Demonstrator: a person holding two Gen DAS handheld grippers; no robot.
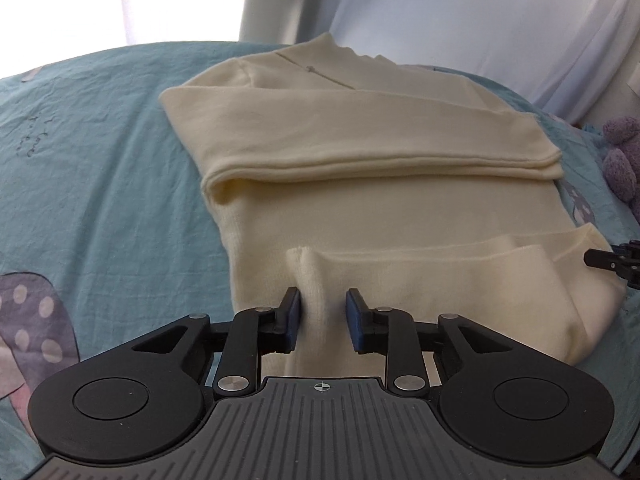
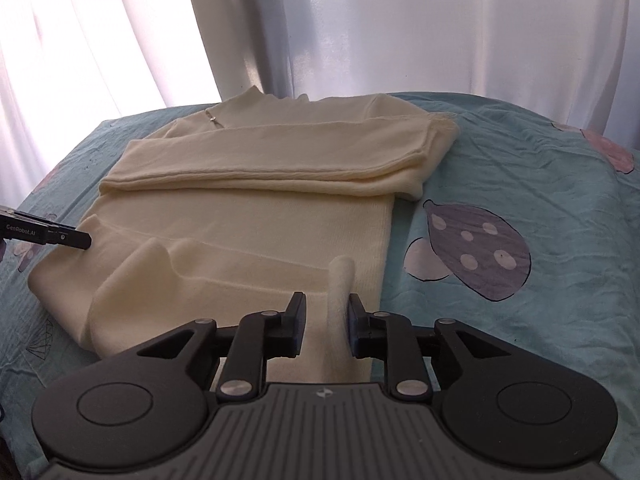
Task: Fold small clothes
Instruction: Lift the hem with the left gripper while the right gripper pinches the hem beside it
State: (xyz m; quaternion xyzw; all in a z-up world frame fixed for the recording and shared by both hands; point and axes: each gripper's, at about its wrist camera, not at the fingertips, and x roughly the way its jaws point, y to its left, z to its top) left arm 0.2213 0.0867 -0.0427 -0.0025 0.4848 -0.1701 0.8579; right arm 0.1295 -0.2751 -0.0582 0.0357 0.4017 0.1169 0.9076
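sweater (image 1: 400, 208) hem raised | left gripper (image 1: 323, 317) – fingers apart around it | right gripper (image 2: 324, 321) – likewise

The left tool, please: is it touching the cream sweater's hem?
Touching. In the left wrist view, the left tool straddles a raised ridge of the cream sweater, and its left pad presses against that fabric.
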